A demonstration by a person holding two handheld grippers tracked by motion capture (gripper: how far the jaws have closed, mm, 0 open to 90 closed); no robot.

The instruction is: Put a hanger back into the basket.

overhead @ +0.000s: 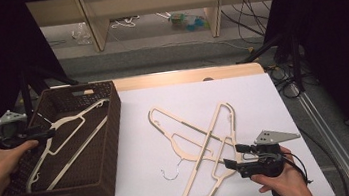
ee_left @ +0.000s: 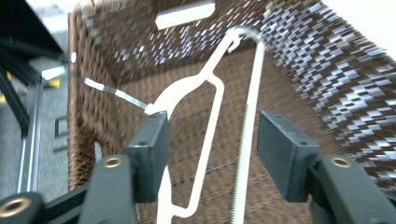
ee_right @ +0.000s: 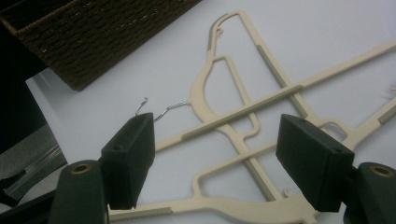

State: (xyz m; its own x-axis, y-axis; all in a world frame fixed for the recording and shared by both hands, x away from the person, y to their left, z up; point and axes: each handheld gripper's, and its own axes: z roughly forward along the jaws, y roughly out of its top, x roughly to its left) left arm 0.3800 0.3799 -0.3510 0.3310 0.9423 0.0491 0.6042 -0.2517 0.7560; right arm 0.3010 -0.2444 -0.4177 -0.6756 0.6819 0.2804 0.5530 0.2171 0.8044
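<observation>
While the left hand-held gripper [ee_left: 212, 154] sits open at the woven basket [overhead: 109, 136] wall, pads off the cream hanger [overhead: 64, 141] lying inside, its thin wire hook could snag in the wicker weave or catch on the near pad. Right hand-held gripper [ee_right: 215, 161] hangs open over two crossed hangers [overhead: 204, 150] on the white worktop [overhead: 262, 92]; they're flat, slim plastic with ribbed bars, so lifting one may drag the other.

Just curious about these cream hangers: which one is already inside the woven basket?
The hanger by the left gripper lies inside the brown basket. The other two hangers lie crossed over each other on the white table, near the right gripper.
</observation>
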